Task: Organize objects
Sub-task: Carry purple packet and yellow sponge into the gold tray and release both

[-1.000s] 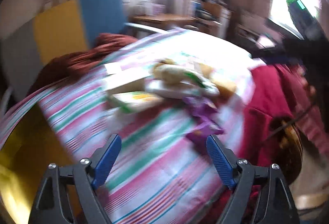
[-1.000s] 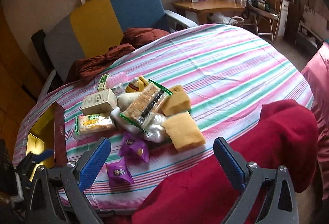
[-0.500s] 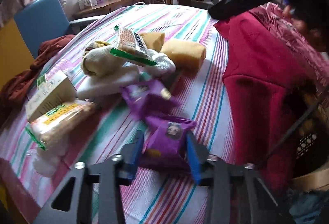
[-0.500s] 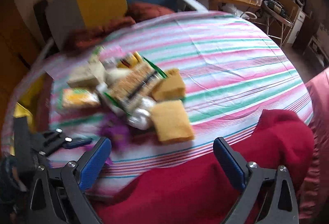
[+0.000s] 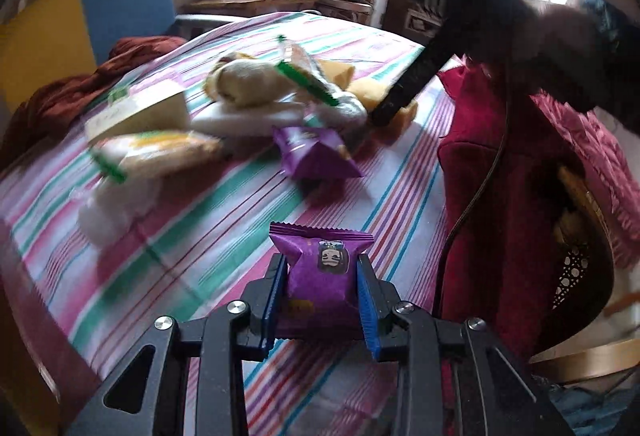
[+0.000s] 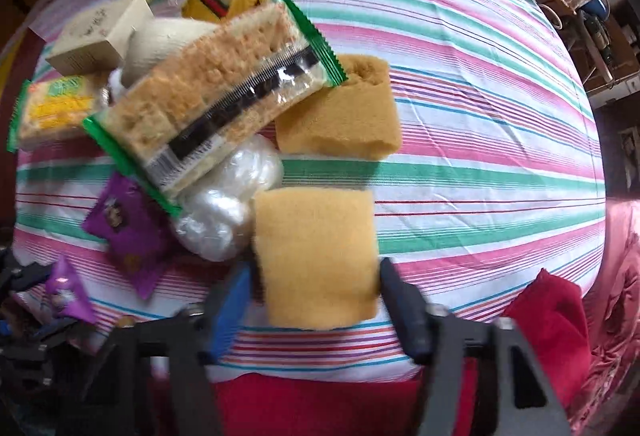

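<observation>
Left gripper point(image 5: 322, 286): I see my blue pads pinching a purple snack packet point(image 5: 320, 268) by its sides; it sits at 6 o'clock in my left view, above the striped tablecloth point(image 5: 192, 236).
Right gripper point(image 6: 316, 300): I point it down; its jaws have just been closing around a yellow sponge point(image 6: 316, 256) at 6 o'clock; blur hides whether the pads touch it.
Pile: cracker pack point(image 6: 216, 88) at 10 o'clock in my right view; second sponge point(image 6: 344, 108) at 12 o'clock; second purple packet point(image 6: 128, 232) at 8 o'clock.
</observation>
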